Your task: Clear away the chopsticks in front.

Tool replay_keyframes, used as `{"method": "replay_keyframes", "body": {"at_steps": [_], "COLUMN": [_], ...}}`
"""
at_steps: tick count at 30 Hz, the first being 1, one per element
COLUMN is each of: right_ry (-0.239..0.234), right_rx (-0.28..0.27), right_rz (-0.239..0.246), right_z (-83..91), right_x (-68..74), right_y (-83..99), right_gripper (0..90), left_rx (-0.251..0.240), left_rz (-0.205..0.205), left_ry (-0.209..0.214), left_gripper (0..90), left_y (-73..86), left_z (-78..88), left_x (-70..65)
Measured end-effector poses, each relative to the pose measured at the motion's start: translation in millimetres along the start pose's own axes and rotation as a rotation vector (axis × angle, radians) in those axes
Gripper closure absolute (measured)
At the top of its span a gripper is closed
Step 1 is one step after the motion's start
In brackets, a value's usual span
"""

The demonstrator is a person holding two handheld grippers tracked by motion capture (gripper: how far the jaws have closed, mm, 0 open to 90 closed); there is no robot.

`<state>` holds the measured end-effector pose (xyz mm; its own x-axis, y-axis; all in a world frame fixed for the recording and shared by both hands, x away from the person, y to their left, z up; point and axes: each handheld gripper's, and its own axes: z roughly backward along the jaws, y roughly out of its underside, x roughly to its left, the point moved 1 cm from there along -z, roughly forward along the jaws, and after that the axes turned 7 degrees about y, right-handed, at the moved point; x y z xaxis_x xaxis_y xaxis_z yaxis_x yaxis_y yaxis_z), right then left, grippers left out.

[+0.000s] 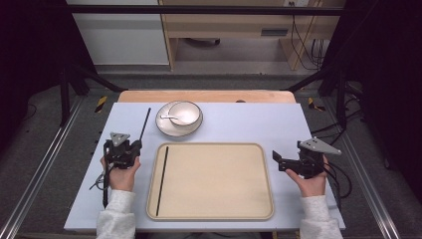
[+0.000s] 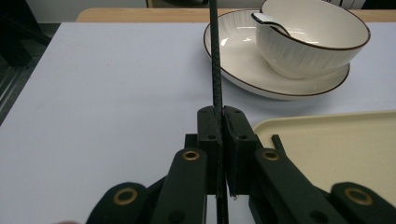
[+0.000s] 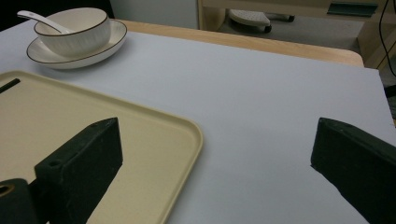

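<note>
Chopstick (image 2: pixel 215 60) bears no readable writing.

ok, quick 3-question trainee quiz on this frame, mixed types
1. True or false: the left gripper is shut on a chopstick.
2. Where does the other chopstick lie? A) in the bowl B) on the tray, near its left edge C) on the table right of the tray
3. Fill in: the spoon rests in the ____, which stands on a plate.

Key: 1 true. 2 B. 3 bowl. For reference, the right gripper stands open and empty beside the tray's right edge.
</note>
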<state>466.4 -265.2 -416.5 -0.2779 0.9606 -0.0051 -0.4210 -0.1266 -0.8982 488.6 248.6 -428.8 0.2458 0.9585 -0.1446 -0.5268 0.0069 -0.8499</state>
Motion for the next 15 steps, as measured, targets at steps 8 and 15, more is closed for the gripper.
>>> {"method": "replay_keyframes", "body": {"at_steps": [8, 15], "right_ry": [-0.001, -0.002], "right_rx": [0.000, 0.002], "right_rz": [-0.002, 0.001], "right_z": [-0.1, -0.6], "right_x": [0.3, 1.2], "right_y": [0.0, 0.3], "right_gripper": [2.5, 2.5], "left_rx": [-0.037, -0.063], "left_rz": [0.014, 0.024], "left_ry": [0.001, 0.011], "left_gripper": [85.7, 85.7], "left_y": [18.9, 32.2], "left_z": [13.1, 23.7], "left_x": [-20.8, -37.1]}}
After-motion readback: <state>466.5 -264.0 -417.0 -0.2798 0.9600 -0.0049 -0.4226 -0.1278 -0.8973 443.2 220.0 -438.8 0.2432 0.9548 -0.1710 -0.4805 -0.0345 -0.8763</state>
